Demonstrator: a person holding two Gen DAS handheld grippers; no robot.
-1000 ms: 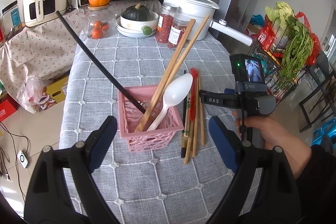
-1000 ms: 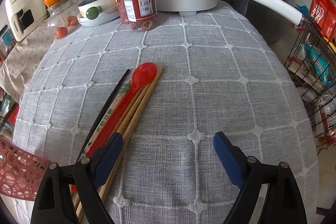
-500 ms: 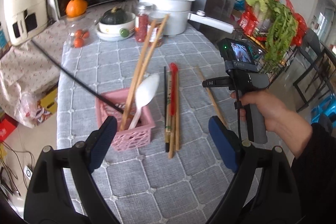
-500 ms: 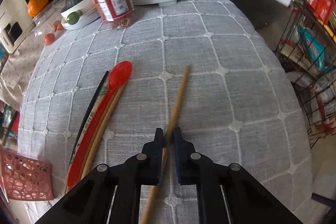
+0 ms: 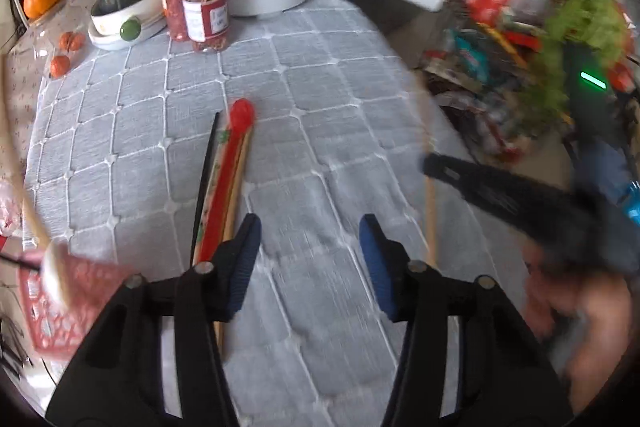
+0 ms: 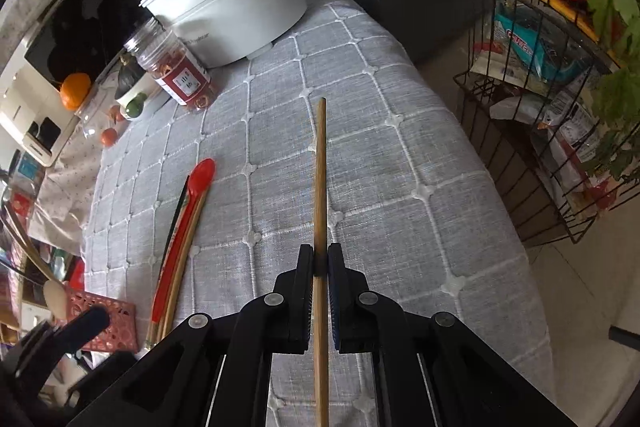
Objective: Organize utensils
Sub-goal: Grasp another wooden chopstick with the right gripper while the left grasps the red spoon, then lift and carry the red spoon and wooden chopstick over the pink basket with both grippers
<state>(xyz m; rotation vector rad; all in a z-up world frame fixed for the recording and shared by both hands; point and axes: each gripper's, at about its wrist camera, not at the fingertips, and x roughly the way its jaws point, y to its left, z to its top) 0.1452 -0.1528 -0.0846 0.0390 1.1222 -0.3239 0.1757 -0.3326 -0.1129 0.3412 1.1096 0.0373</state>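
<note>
Wooden chopstick (image 6: 321, 187): clamped between the pads of the right claw (image 6: 319, 263); its long axis runs straight ahead along the claw's fingers, tip raised over the counter (image 6: 400, 187).
Right claw: pressed fully together on the stick, which looks lifted clear of the cloth.
Left claw (image 5: 308, 255): jaws closing, about half spread, nothing between them; the picture is blurred.
Loose bundle: red spoon (image 5: 228, 179) and the sticks beside it lie just left of the left claw's left finger, long axis pointing away from the claw.
Pink basket (image 6: 102, 319): low and far left of the right claw, nearer the left claw; I judge it the chopstick's destination.
Nearer hand: left for the bundle, right for the held stick.
Edges: counter drops off to the right of the right claw, wire rack (image 6: 532, 131) beyond.
Open room: bare cloth between stick and bundle; white pot (image 6: 224, 15) and jar (image 6: 176, 75) well ahead.
</note>
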